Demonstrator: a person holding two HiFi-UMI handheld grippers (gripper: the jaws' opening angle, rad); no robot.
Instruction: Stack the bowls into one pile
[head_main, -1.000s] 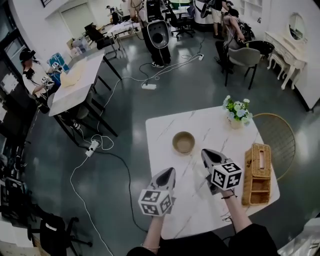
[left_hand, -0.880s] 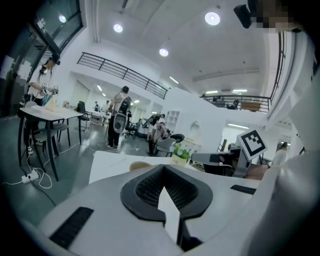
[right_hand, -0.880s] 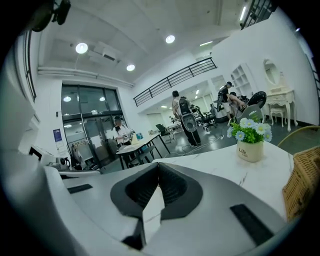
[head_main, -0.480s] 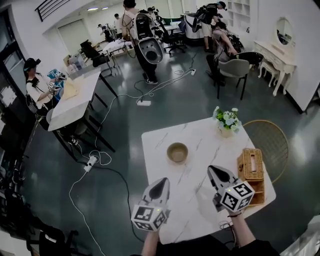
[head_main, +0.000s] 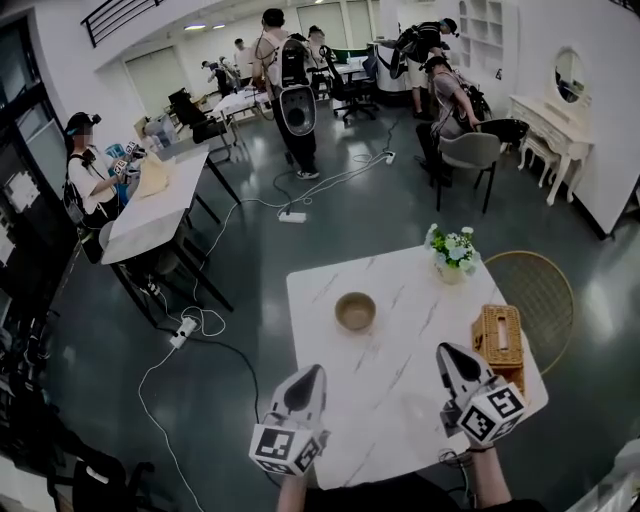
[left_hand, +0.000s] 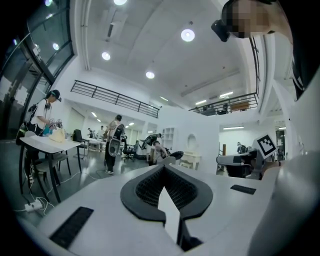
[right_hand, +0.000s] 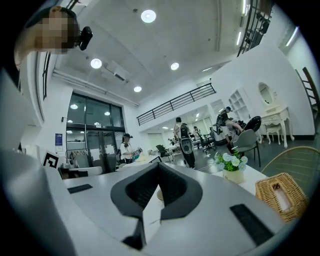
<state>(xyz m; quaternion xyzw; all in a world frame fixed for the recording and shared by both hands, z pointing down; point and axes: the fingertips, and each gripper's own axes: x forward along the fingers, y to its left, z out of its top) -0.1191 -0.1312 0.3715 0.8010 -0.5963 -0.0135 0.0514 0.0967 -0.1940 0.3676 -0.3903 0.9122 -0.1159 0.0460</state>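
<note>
One bowl (head_main: 355, 311) only, perhaps several nested; cannot tell. Sits near the middle of the table (head_main: 400, 420), well apart from both grippers. Looks stiff, smooth, probably light yet breakable; best pinched at the rim, one jaw inside, one outside. Left gripper (head_main: 308, 372) and right gripper (head_main: 447, 352) both closed, jaws together on nothing. Head view: whole layout. Right gripper view: only a sliver of bowl past the jaws, plus flowers (right_hand: 229, 162) and basket (right_hand: 280, 196). Left gripper view: no bowl.
</note>
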